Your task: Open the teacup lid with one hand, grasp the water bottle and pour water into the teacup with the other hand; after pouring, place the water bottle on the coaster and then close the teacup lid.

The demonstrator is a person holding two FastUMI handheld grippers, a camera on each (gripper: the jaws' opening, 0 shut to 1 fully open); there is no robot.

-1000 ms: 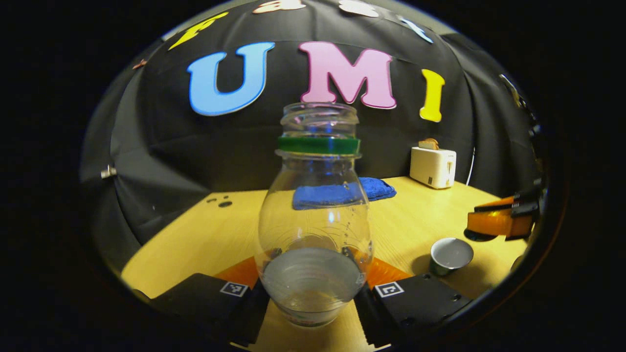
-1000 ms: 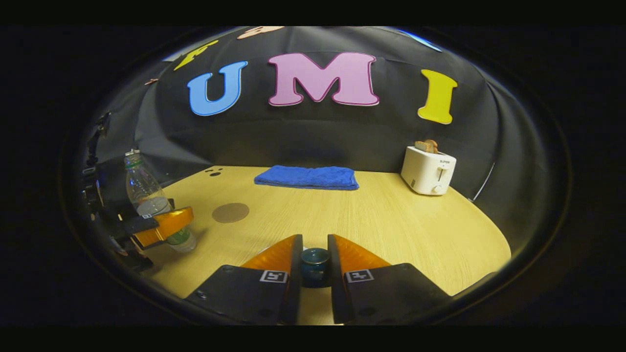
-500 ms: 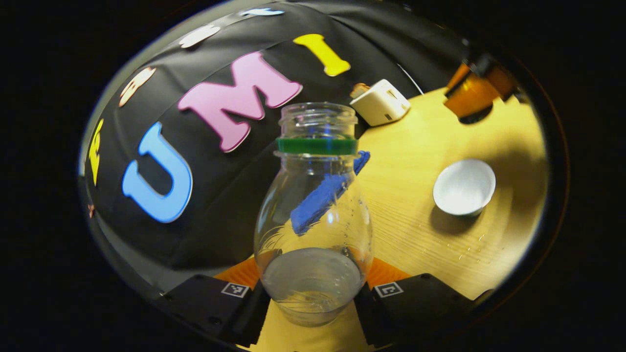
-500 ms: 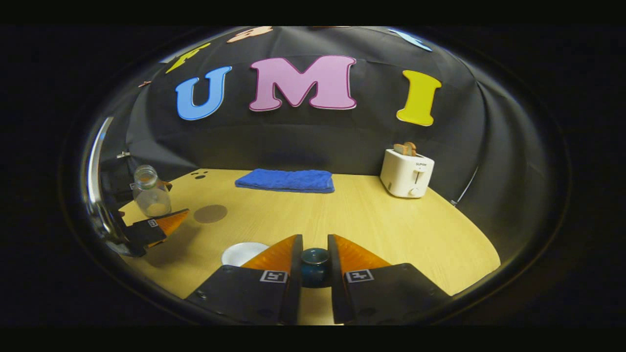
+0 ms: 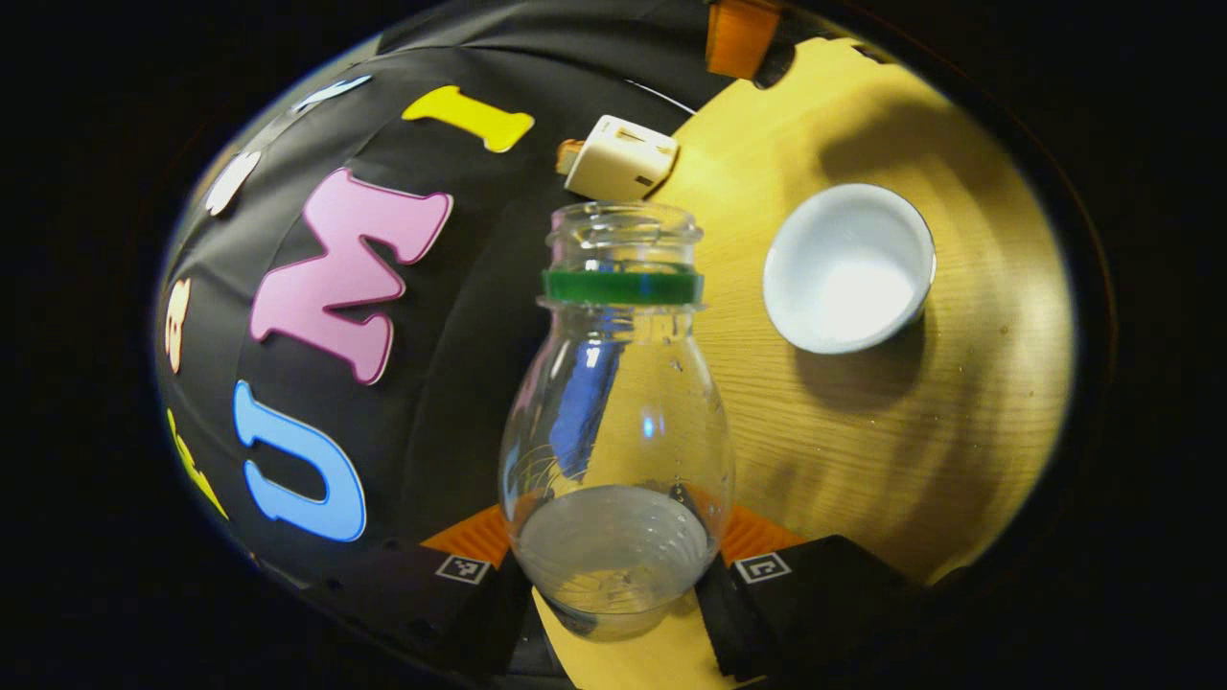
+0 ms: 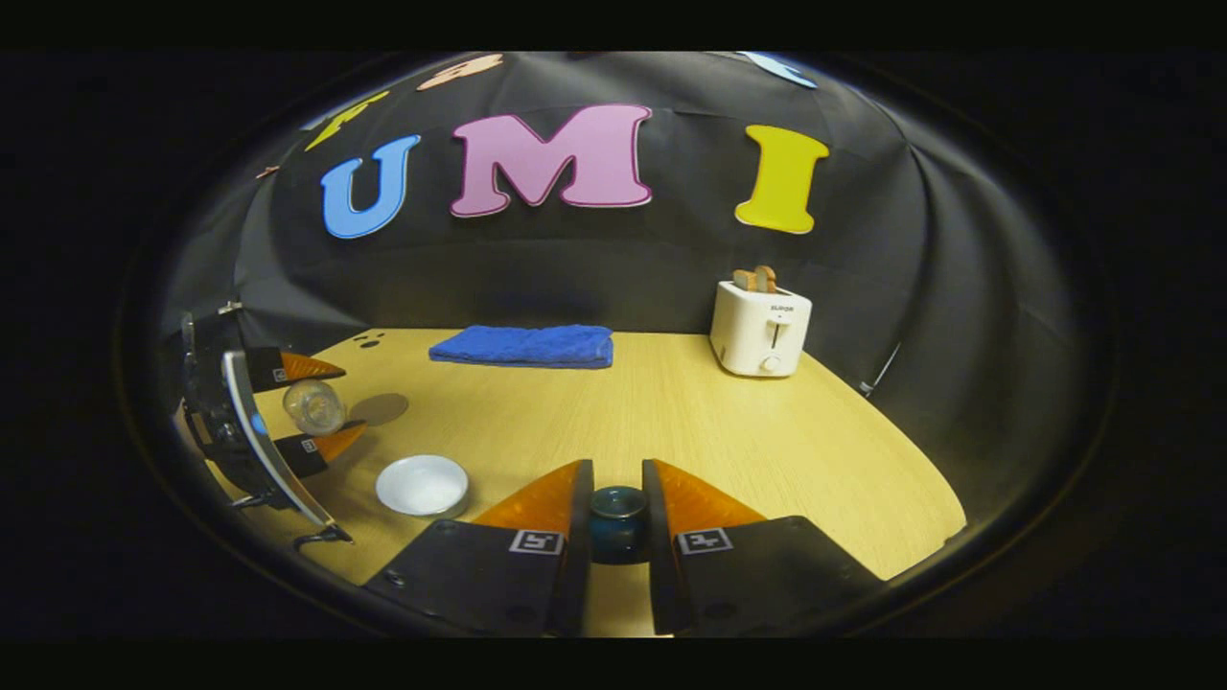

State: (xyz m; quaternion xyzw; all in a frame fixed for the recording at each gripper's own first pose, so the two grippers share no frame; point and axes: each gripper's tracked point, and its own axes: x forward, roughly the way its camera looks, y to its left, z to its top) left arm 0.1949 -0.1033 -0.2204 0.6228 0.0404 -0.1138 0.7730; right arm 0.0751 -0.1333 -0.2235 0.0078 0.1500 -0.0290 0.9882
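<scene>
Wooden table [image 6: 729, 431], left tool [image 5: 613, 575] clamping water bottle [image 5: 618, 422], now tilted further toward teacup [image 5: 848, 268]

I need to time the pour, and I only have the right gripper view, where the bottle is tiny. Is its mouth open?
Observer: Yes. In the left gripper view the water bottle has no cap, just a green ring below the mouth.
Operator: Where is the water sitting?
Observer: The water is pooled at the bottle's base, by the left gripper, far from the neck.
Operator: Anything in the teacup?
Observer: From above, the teacup looks empty, with a plain white inside.
</scene>
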